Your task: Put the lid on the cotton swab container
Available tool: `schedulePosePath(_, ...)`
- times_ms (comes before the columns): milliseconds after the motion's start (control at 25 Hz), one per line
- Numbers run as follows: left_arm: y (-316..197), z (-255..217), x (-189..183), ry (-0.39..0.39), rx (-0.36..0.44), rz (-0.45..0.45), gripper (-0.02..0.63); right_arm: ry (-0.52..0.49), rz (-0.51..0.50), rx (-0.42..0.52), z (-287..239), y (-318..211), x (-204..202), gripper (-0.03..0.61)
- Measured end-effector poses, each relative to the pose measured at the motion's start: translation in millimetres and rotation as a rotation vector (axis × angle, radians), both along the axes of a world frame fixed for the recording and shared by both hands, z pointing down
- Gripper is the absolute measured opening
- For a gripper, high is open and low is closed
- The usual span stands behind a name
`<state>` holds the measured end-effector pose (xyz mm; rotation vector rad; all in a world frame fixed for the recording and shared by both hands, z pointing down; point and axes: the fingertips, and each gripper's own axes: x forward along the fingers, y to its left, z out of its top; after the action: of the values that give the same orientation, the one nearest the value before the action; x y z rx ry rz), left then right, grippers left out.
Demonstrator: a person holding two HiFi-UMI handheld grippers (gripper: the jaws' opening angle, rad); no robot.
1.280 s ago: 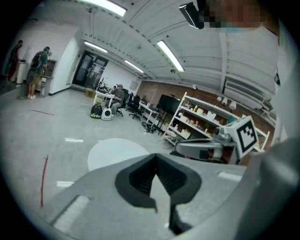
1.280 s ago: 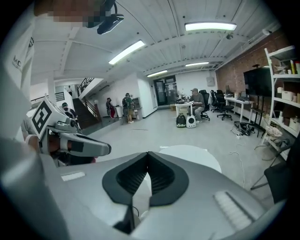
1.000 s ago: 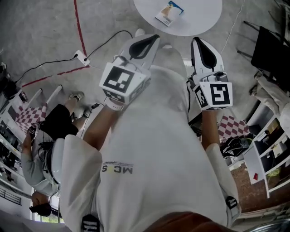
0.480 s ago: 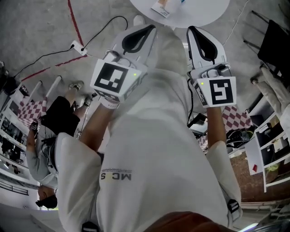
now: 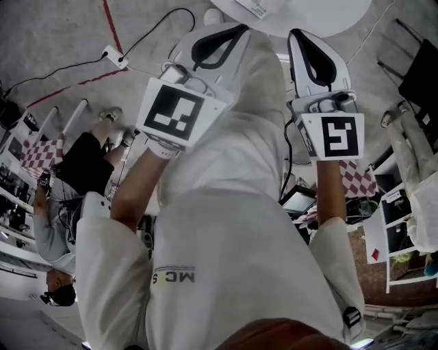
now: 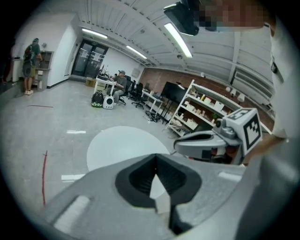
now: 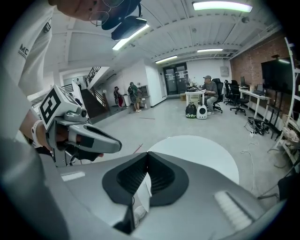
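Standing back from the round white worktop (image 7: 197, 154), the person held both tools up at chest level, well apart from it. The left gripper (image 6: 156, 156) had its jaws together on nothing, and the right gripper (image 7: 146, 153) was likewise closed and empty. The cotton swab container and lid were not clearly in view; a small flat item (image 5: 254, 5) at the head view's top edge possibly belonged to them, too cropped to tell. Risks: arriving with jaws closed could knock the container over, the target sat nearly out of frame so aiming could be poor, and a floor cable (image 5: 157, 41) could trip the person.
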<state>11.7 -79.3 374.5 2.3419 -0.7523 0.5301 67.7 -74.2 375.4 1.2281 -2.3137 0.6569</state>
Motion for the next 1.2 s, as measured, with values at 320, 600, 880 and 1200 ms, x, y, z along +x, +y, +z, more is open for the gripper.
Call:
schedulePosePath(320,-4.6,28.4,1.2,-0.007,-0.002,-0.014,-0.002,0.015,-0.017,-0.006,41.1,-13.6,-1.4,-0.003)
schedulePosePath(600,-12.4,61.5,1.9,-0.029,-0.030,-0.029,-0.002,0.033,-0.010,-0.031,77.3,-25.3,-1.1,-0.003)
schedulePosePath(880,-15.1,85.9,8.7,-0.025,-0.054,-0.041,-0.002,0.088,-0.023,-0.053,106.5,-33.5,3.3,-0.003)
schedulePosePath(1200,-20.6,112.4,6.3,-0.037,-0.073,-0.057,-0.002,0.096,-0.030,-0.076,132.6,-41.7,1.5,-0.003)
